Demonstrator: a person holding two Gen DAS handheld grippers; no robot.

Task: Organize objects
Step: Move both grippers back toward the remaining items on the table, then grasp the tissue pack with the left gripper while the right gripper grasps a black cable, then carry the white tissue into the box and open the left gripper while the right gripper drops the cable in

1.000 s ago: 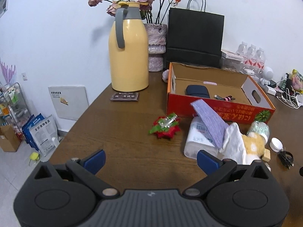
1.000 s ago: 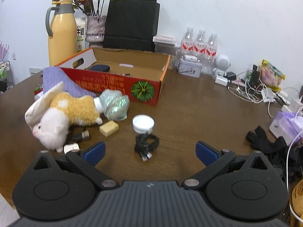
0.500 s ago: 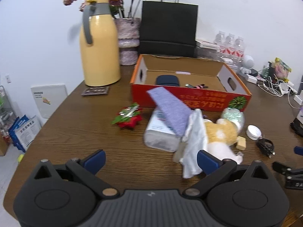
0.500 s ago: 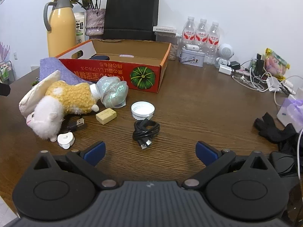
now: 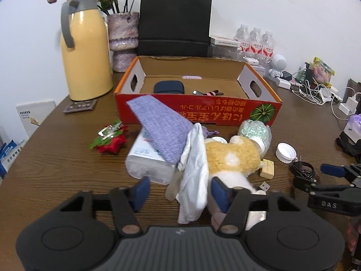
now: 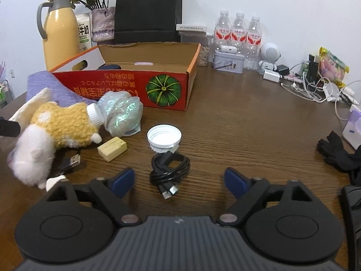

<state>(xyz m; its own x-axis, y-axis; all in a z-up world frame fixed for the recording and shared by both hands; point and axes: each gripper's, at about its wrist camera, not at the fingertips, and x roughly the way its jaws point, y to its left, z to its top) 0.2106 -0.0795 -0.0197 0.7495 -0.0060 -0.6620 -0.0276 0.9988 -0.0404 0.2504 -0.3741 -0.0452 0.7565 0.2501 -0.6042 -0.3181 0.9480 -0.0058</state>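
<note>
A yellow and white plush rabbit [image 5: 230, 155] lies on the wooden table [image 5: 58, 162] in front of the red cardboard box [image 5: 225, 110]. My left gripper [image 5: 180, 192] is open, its fingers on either side of the rabbit's long white ear [image 5: 194, 171]. The rabbit also shows in the right wrist view [image 6: 56, 131]. My right gripper [image 6: 178, 180] is open, with a coiled black cable [image 6: 169, 169] between its fingers on the table. A white lid [image 6: 164, 136], a crushed plastic bottle [image 6: 121, 115] and a small yellow block [image 6: 112, 148] lie close by.
A purple cloth [image 5: 160, 126] lies over a tissue pack [image 5: 146, 160]. A red flower clip [image 5: 109, 137] lies to the left. A yellow thermos [image 5: 84, 52], vase [image 5: 123, 38] and black bag [image 5: 173, 20] stand behind the box. Water bottles [image 6: 239, 33], chargers [image 6: 315, 85] and black gloves [image 6: 338, 153] are on the right.
My left gripper has swung right and moved in on the rabbit, and its fingers have narrowed around the ear. My right gripper has moved forward over the black cable.
</note>
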